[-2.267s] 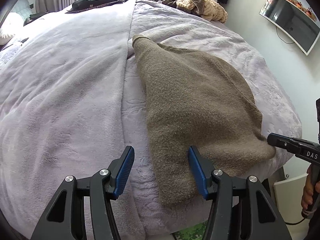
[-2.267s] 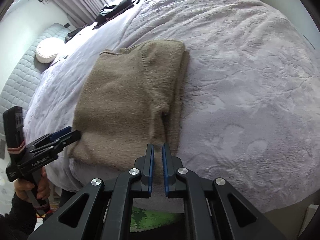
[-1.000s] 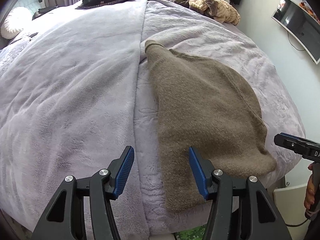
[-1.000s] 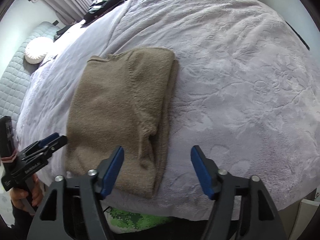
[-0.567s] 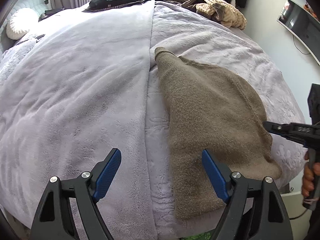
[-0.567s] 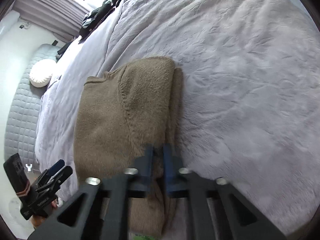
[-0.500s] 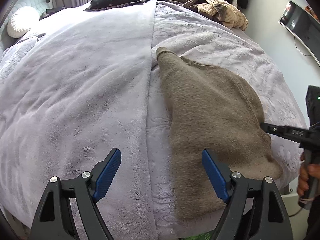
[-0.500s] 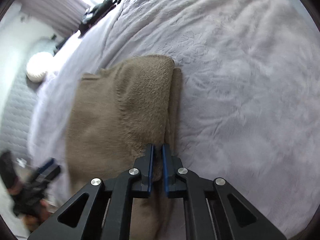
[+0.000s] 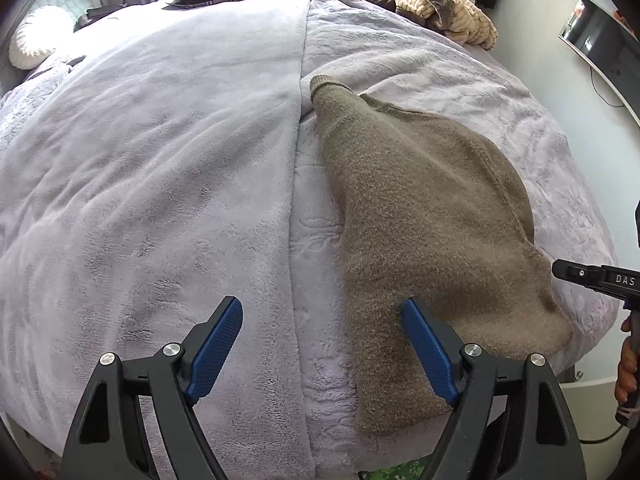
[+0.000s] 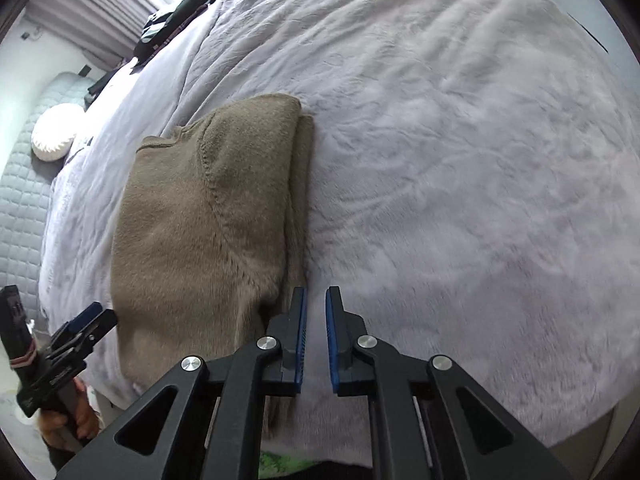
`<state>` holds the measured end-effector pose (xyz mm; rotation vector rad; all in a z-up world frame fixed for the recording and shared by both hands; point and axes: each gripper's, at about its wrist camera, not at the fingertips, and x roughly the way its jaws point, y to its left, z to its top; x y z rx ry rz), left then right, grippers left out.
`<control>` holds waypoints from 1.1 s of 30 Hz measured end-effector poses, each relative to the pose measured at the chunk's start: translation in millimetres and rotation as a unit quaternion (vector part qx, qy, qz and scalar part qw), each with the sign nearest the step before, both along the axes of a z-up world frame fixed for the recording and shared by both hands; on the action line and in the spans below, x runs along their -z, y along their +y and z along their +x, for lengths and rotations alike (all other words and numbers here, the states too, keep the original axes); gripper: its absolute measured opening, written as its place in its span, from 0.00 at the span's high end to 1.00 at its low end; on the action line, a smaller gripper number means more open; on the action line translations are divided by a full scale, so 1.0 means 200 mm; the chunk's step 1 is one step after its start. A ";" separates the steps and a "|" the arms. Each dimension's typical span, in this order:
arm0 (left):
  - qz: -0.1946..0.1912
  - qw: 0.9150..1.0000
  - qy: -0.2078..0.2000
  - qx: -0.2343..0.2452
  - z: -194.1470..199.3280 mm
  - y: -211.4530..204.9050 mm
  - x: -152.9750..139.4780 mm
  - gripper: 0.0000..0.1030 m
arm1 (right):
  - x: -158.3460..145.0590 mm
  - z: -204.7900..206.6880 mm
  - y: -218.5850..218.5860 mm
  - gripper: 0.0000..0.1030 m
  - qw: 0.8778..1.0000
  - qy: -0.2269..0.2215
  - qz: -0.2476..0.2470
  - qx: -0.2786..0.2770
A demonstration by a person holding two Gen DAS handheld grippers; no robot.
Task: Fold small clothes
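Lilac bedspread [image 9: 180,168], brown sweater [image 9: 420,216] near its front edge, sides already folded in. Left gripper [image 9: 320,346] spread wide astride sweater's left hem; right gripper [image 10: 316,336] nearly closed, gripping nothing. Crosswise fold remains.

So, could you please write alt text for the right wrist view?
A brown sweater, folded lengthwise, lies on a lilac bedspread. The right gripper sits at the sweater's right edge, jaws nearly shut with no cloth visible between them. The left gripper shows at lower left.
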<state>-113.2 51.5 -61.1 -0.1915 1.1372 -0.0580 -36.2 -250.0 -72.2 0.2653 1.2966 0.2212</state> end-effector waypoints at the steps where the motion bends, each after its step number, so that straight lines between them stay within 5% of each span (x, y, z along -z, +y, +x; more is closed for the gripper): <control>1: 0.003 1.000 0.000 0.001 0.00 0.00 0.00 0.19 | 0.00 -0.01 0.00 0.87 1.000 0.002 0.001 0.002; 5: 0.004 1.000 0.002 -0.005 0.01 0.00 -0.03 0.19 | -0.01 -0.01 0.02 0.69 1.000 0.009 0.007 -0.003; 7: 0.007 1.000 -0.005 -0.009 0.01 0.00 -0.05 0.19 | -0.04 -0.01 0.06 0.46 1.000 0.003 0.001 -0.014; 8: 0.009 1.000 -0.007 -0.011 0.02 0.01 -0.06 0.10 | -0.06 -0.01 0.09 0.39 1.000 -0.003 -0.003 -0.022; 9: 0.011 1.000 -0.009 -0.013 0.02 0.00 -0.07 0.00 | -0.08 -0.01 0.12 0.37 1.000 -0.008 -0.007 -0.029; 11: 0.014 1.000 -0.021 -0.016 0.02 0.00 -0.10 0.00 | -0.12 -0.02 0.17 0.24 0.999 -0.017 -0.016 -0.039; 15: 0.029 0.999 -0.026 -0.022 0.04 -0.04 -0.12 0.00 | -0.17 -0.02 0.28 0.17 0.998 -0.023 -0.032 -0.052; 17: 0.029 0.999 -0.019 -0.024 0.05 -0.05 -0.13 0.00 | -0.17 -0.03 0.34 0.01 0.996 -0.027 -0.054 -0.060; 21: 0.038 0.999 -0.006 -0.039 0.05 -0.06 -0.12 0.00 | -0.20 -0.07 0.43 0.00 0.989 -0.046 -0.116 -0.078; 33: 0.062 0.996 0.007 -0.065 0.07 -0.08 -0.16 0.00 | -0.19 -0.06 0.45 0.00 0.992 -0.034 -0.105 -0.060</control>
